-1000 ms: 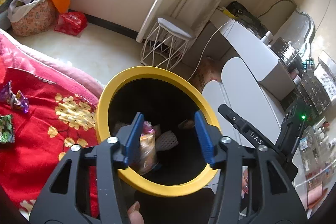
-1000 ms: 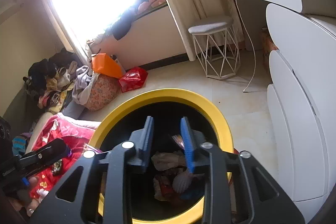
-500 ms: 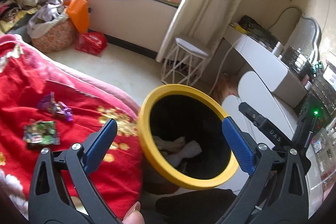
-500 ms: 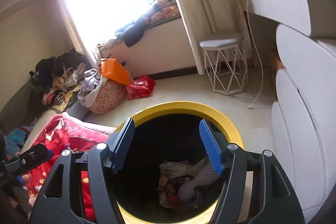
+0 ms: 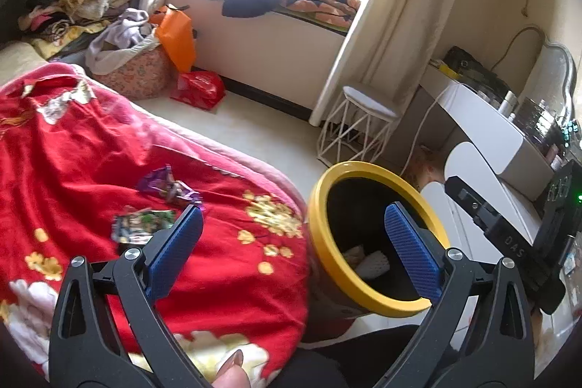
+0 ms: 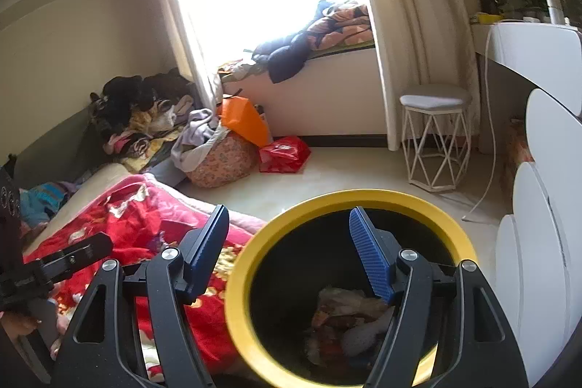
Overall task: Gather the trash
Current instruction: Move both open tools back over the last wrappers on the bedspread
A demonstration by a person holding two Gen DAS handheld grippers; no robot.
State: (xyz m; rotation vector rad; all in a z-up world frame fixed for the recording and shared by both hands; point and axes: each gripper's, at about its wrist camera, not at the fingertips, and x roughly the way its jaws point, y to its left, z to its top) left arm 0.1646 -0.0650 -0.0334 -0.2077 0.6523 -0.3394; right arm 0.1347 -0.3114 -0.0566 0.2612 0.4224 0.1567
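Note:
A black bin with a yellow rim (image 5: 374, 297) stands beside the bed; it holds crumpled trash (image 5: 367, 259). It also shows in the right wrist view (image 6: 236, 279) with wrappers inside (image 6: 349, 319). On the red blanket (image 5: 91, 151) lie a purple wrapper (image 5: 169, 186) and a green wrapper (image 5: 142, 224). My left gripper (image 5: 293, 244) is open and empty, between the blanket and the bin. My right gripper (image 6: 291, 251) is open and empty, above the bin's left rim. The right gripper's body (image 5: 509, 242) shows at the right of the left wrist view.
A white wire stool (image 6: 434, 140) and a white dresser (image 6: 538, 242) stand to the right. A laundry basket (image 6: 218, 159), an orange bag (image 6: 245, 120) and a red bag (image 6: 283, 155) sit on the floor by the window bench.
Both grippers have opened wide. The left one has swung left from over the bin toward the blanket; the wrappers came into fuller view. The right one has lifted and shifted left.

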